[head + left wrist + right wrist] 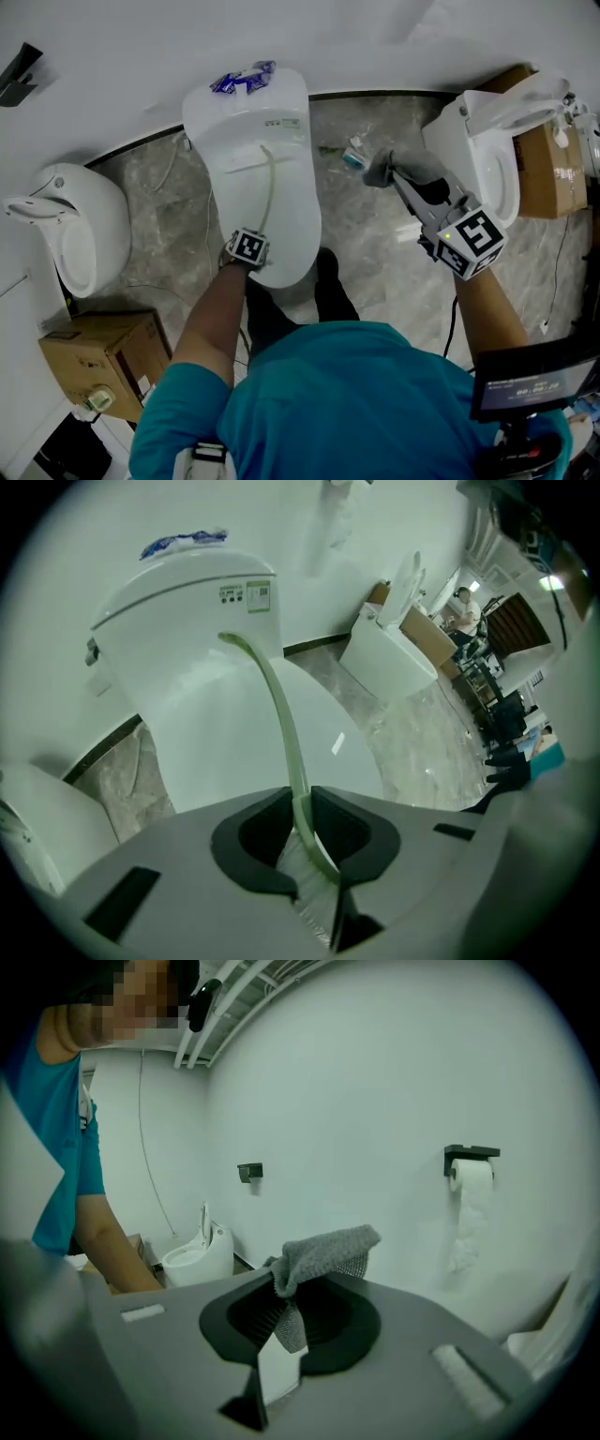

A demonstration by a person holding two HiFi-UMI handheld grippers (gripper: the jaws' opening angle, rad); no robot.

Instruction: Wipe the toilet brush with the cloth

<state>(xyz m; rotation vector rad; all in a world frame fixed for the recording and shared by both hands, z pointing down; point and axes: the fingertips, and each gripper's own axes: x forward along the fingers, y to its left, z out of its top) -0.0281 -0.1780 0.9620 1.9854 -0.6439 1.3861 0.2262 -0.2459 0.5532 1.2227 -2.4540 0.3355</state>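
Observation:
The toilet brush (pixel 269 187) has a slim, pale green, curved stem that lies along the closed lid of the middle toilet (pixel 234 122). My left gripper (pixel 262 234) points steeply down at the lid's front and is shut on the brush's near end. In the left gripper view the stem (pixel 274 694) runs out from between the jaws of the left gripper (pixel 302 803), and whitish bristles (pixel 302 869) show just behind them. My right gripper (pixel 392 171) hangs over the floor to the right, shut on a grey cloth (pixel 378 167). The cloth (pixel 323 1249) droops from the right gripper (pixel 286 1309). Cloth and brush are apart.
A blue-and-white packet (pixel 244 77) lies on the middle toilet's tank. A second toilet (pixel 483 155) with its lid up stands at right, and a white fixture (pixel 80 225) at left. Cardboard boxes (pixel 103 354) (pixel 551 173) sit beside them. A paper-roll holder (pixel 472 1174) hangs on the wall.

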